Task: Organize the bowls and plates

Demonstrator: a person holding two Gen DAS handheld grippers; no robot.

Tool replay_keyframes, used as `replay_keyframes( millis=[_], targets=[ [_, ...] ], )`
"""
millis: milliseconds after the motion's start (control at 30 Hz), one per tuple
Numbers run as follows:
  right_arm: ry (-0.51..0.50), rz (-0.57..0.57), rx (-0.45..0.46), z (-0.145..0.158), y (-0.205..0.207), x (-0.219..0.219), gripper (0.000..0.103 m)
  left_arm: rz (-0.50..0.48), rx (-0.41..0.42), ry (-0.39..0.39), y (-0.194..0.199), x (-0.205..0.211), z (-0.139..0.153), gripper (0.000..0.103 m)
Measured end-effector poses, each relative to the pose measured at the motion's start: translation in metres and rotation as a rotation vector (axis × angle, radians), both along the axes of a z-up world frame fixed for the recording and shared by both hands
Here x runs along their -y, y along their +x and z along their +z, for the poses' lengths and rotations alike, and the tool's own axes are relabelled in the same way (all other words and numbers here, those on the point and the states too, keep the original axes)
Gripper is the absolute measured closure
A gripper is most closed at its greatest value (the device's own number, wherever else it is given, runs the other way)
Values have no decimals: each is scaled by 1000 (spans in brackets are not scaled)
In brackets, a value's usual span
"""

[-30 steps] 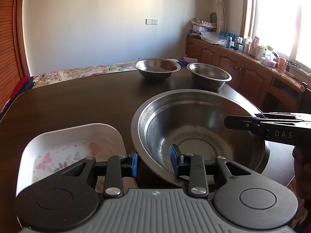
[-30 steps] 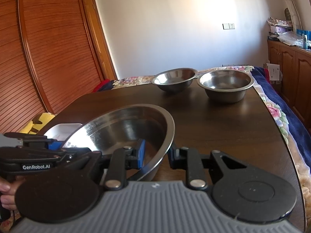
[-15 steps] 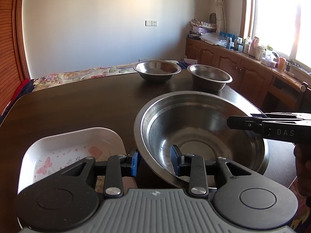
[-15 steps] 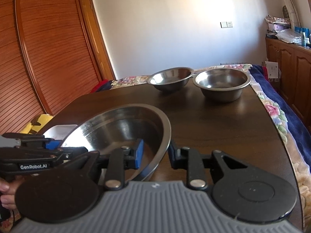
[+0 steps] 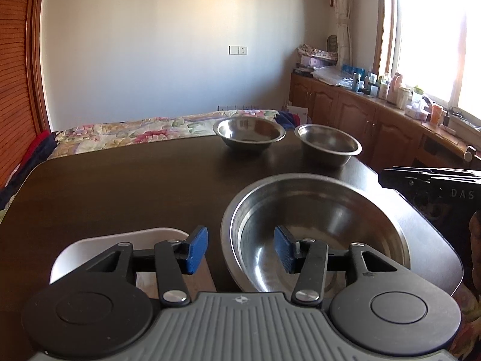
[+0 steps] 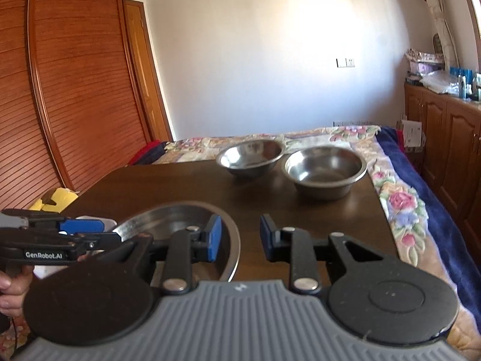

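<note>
Steel shows everywhere on this dark wooden table point(image 5: 120, 186). Straight ahead of the left gripper point(image 5: 239, 248), the large steel bowl point(image 5: 315, 228) is sitting on the tabletop, its near rim passing between the two blue pads point(image 5: 197, 249). Those jaws have just been opening and are standing wide, with one pad outside the bowl and the other inside above its wall, neither pressing on the rim. Just to the left of that gripper and partly beneath it, a white rectangular dish point(image 5: 120, 239) is lying flat, close beside the bowl.

From the other side, the right gripper point(image 6: 240, 237) is hanging over the bowl's point(image 6: 180, 219) opposite edge. Its left pad is sitting inside the rim and its right pad is outside over bare table point(image 6: 315, 210), with clear gaps on both sides, so it is gripping nothing.

Well beyond both tools, toward the far edge of the table, two smaller steel bowls are resting just beside each other: a shallow flared one point(image 5: 249, 134) on the left and a deeper straight-sided one point(image 5: 329, 144) on the right. A hand point(image 6: 12, 288) is wrapping around the left tool's handle at the lower left of the right wrist view.
</note>
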State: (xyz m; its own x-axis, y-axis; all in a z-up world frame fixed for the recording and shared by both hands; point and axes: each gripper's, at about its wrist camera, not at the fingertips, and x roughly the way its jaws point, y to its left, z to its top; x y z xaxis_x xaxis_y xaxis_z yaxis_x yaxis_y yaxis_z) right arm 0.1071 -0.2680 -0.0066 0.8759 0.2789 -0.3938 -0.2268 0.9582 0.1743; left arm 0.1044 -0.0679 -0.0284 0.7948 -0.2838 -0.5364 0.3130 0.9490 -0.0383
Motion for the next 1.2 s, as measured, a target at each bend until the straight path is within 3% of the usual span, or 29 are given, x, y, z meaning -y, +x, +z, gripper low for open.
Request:
replay_keyframes(
  millis=[233,633,1200],
  targets=[
    [-24,17,15,14,18,4,72,1,20,0,13,2,12,46],
    [-110,72,-5,35,91,17,64,19,34,35,83,11,37,42],
    [-139,111,-166,21,207,4,64,1,-16,96,192,38,27,42]
  ],
)
